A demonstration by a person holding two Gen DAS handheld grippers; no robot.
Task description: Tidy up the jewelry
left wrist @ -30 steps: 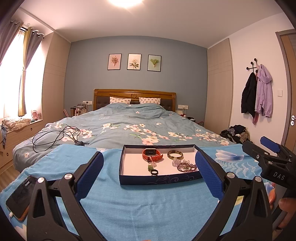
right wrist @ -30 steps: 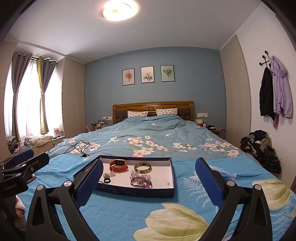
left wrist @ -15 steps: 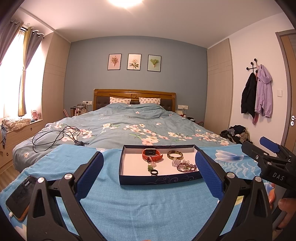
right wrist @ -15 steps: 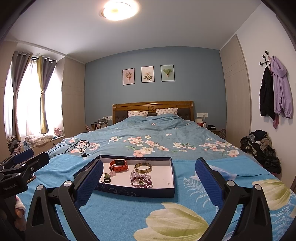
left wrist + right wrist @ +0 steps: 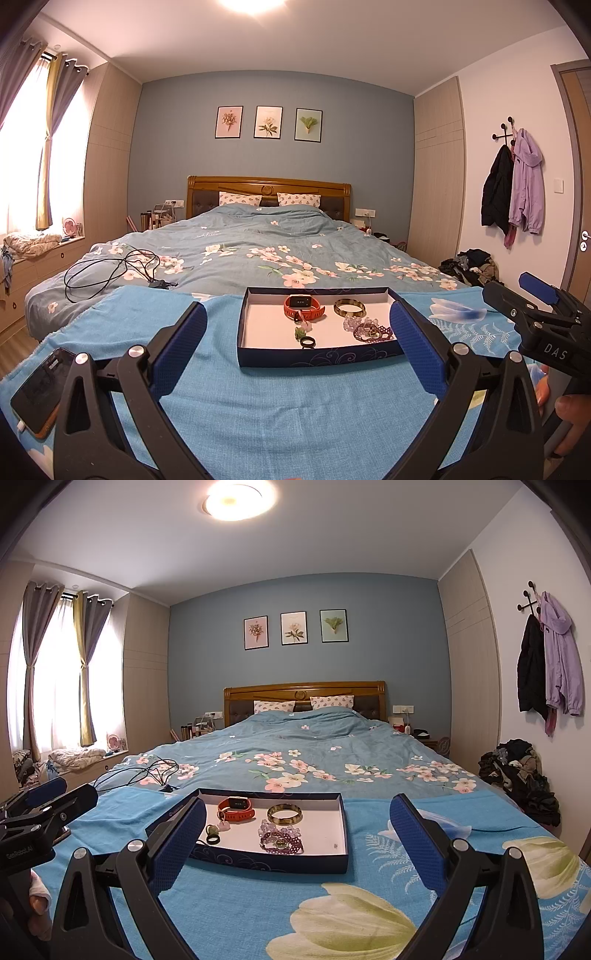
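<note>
Inside the shallow navy cardboard tray [image 5: 314, 360] on the bed, an orange-strapped watch [image 5: 303, 307], a brown-gold bangle [image 5: 349, 307], purple beaded bracelets [image 5: 367, 328] and a small black ring [image 5: 307, 342] are gathered. Both the left claw [image 5: 298, 341] and the right claw [image 5: 298, 827] are held wide open and empty short of it, so either sorting is pending or the pieces are already stowed.

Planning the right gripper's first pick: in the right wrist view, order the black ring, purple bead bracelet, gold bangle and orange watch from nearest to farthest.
1. black ring, front left, and purple bead bracelet, front centre: too close to call.
2. gold bangle, centre back.
3. orange watch, back left.
</note>
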